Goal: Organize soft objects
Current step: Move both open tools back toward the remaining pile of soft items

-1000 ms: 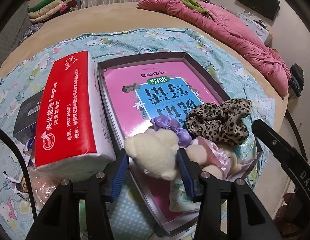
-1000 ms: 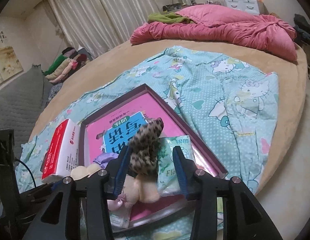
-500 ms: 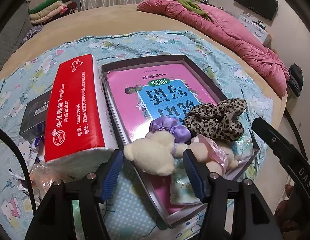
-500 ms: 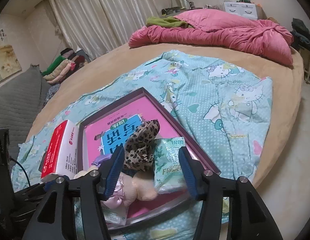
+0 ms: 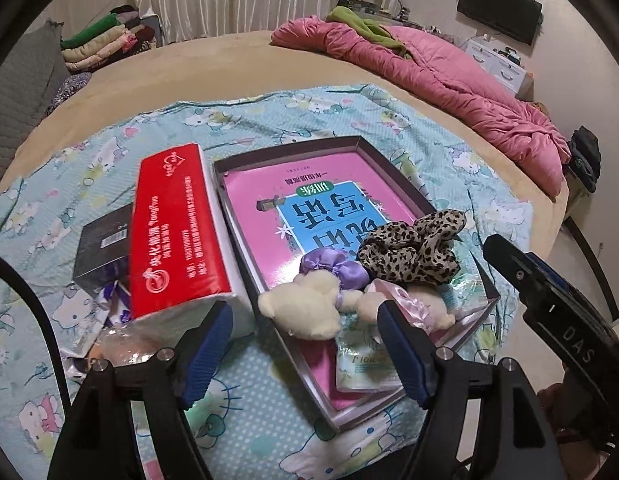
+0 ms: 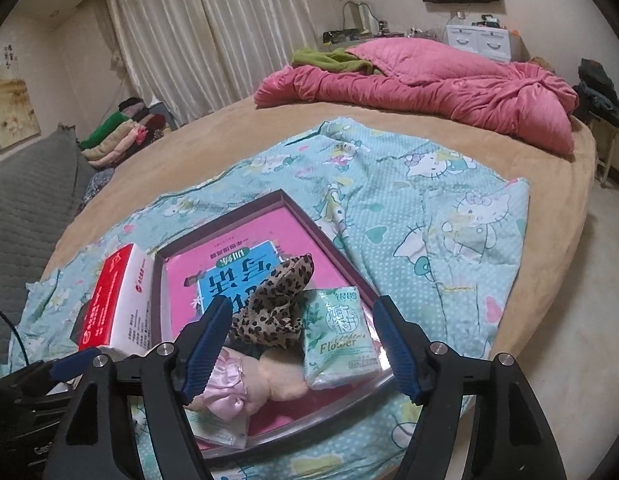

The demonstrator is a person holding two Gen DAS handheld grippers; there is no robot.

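Both jaws have just been opening. The left hand-held gripper [image 5: 303, 350] is spread wide with nothing pressed between its pads; the plush bear [image 5: 305, 308] lies released at the near end of the tray [image 5: 393, 160]. The right hand-held gripper [image 6: 301, 346] is likewise wide, empty, above the leopard scrunchie [image 6: 275, 312] and tissue pack [image 6: 337, 336] — both inside the tray. The step is judged best finished by a straight withdrawal — pads kept clear of fabric so nothing is dragged out.
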